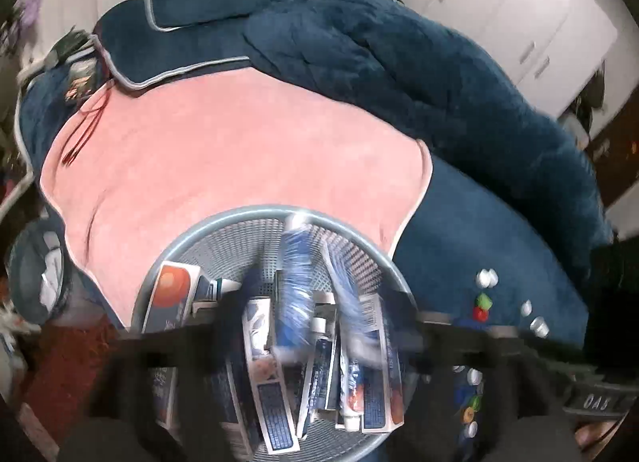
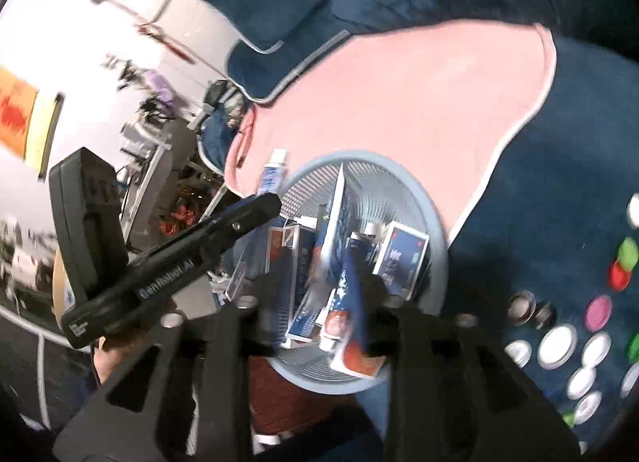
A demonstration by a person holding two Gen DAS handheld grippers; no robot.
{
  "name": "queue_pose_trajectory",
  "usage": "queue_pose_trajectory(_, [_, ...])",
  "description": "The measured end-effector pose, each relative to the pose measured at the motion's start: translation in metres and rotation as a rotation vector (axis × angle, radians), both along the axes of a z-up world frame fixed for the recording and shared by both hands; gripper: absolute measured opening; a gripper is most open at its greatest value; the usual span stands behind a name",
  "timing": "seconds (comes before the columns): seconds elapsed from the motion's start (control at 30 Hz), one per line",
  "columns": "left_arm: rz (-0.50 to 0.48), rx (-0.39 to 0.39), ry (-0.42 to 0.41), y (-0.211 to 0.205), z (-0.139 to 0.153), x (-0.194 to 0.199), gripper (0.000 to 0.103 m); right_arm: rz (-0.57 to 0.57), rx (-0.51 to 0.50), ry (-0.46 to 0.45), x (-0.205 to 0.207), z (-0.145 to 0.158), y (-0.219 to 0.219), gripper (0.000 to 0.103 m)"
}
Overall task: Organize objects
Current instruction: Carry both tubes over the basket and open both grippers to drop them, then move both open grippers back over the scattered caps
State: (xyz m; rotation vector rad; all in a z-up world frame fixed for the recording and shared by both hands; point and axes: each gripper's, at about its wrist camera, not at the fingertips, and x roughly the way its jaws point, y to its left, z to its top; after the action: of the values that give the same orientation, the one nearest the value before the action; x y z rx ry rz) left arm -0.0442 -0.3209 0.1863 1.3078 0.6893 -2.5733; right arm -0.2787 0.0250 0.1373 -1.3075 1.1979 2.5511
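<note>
Blue toothpaste tube [image 2: 272,174] beside left claw [image 2: 263,202], over grey basket [image 2: 433,222]

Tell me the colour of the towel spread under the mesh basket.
Pink with a pale edge; the towel lies on blue bedding, partly beneath the basket. Left wrist view shows it best.

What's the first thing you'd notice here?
A round grey mesh basket crammed with blue toothpaste boxes and tubes sits at the bed's near edge. Behind it spreads a big pink towel on a dark blue blanket. Colourful bottle caps lie scattered to the basket's right.
</note>
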Motion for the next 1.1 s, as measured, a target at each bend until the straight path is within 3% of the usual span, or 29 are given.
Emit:
queue_pose_trajectory(0.03, [-0.004,-0.020,0.008,0.001,0.003,0.005,0.093,-0.006,0.003,0.011,0.006,0.002,-0.002,0.043])
queue_pose_trajectory(0.1, [-0.015,-0.110,-0.009,0.006,0.007,0.010,0.096,-0.006,0.069,0.007,0.024,0.006,-0.006,0.053])
queue_pose_trajectory(0.17, [-0.029,-0.182,-0.035,0.014,0.008,0.011,0.100,-0.023,0.128,-0.042,0.038,0.007,-0.006,0.073])
queue_pose_trajectory(0.37, [-0.074,-0.233,-0.048,0.033,0.003,0.020,0.102,-0.061,0.171,-0.164,0.077,0.004,0.001,0.096])
queue_pose_trajectory(0.63, [-0.171,-0.245,-0.080,0.080,-0.010,0.018,0.102,-0.063,0.279,-0.253,0.112,0.004,-0.005,0.103])
queue_pose_trajectory(0.8, [-0.233,-0.248,-0.088,0.110,-0.017,0.013,0.102,-0.170,0.225,-0.277,0.144,-0.011,0.008,0.103])
queue_pose_trajectory(1.1, [-0.338,-0.241,-0.086,0.160,-0.024,0.001,0.102,-0.275,0.251,-0.337,0.188,-0.015,0.027,0.103])
